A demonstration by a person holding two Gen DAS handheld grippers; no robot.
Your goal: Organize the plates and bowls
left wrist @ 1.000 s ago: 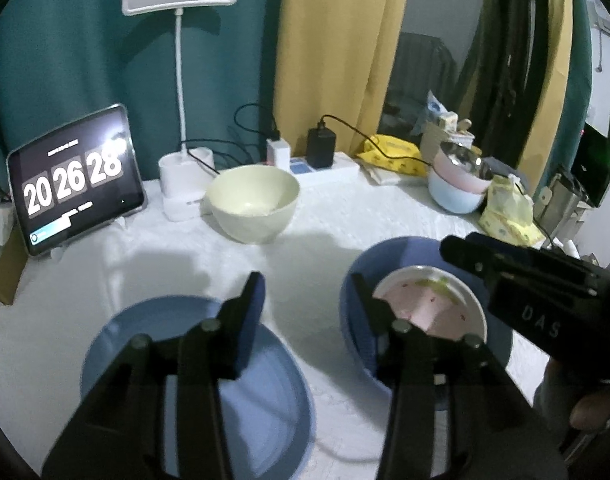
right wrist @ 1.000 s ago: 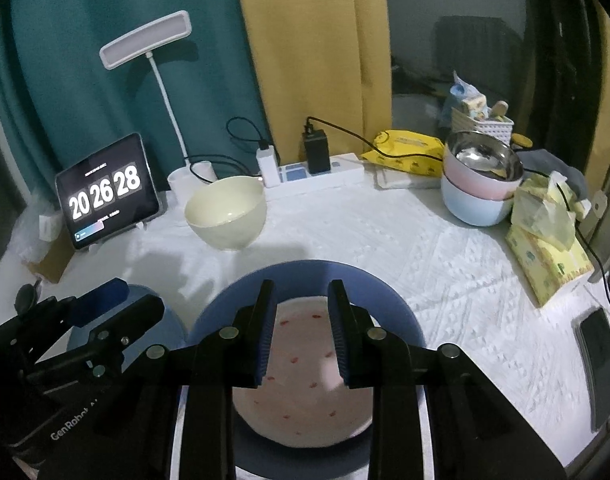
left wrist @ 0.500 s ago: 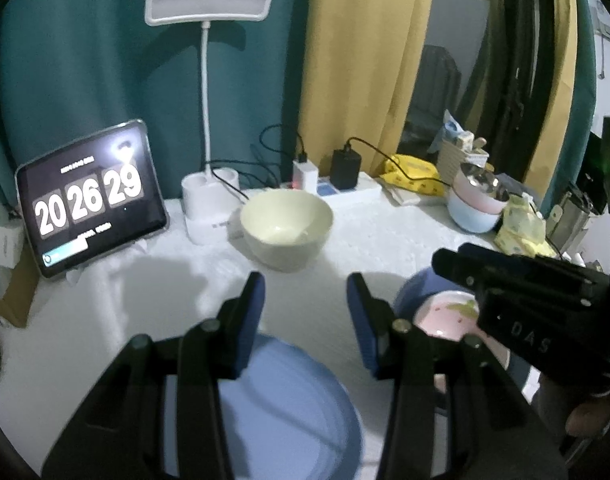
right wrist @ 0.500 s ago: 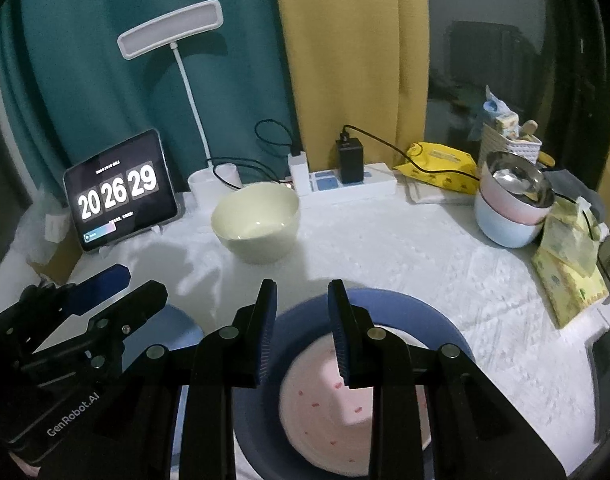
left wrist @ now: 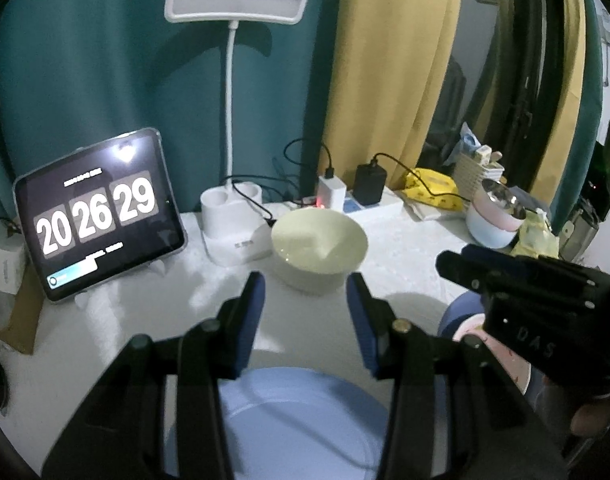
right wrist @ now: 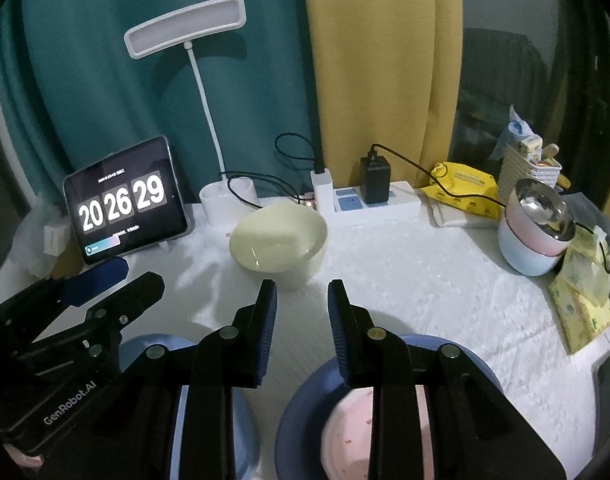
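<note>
Two grippers hang over the tabletop (right wrist: 425, 280), fingers apart, holding nothing: left gripper (left wrist: 305, 292) above a light blue plate (left wrist: 297, 416), right gripper (right wrist: 302, 300) above a pink plate (right wrist: 353, 436) lying in a dark blue plate (right wrist: 305, 408). Farther back stands a cream bowl (right wrist: 279, 246).

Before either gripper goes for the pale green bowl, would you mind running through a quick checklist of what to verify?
1. Left gripper open and holding nothing: ok.
2. Right gripper open and holding nothing: ok.
3. Pale green round bowl upright, nothing visible inside: ok.
4. Black charger cable beside the bowl, clear of its rim: cannot tell.
5. Pink speckled plate resting inside the dark blue plate: ok.
6. Light blue plate flat below the left gripper, nothing on its visible part: ok.
</note>
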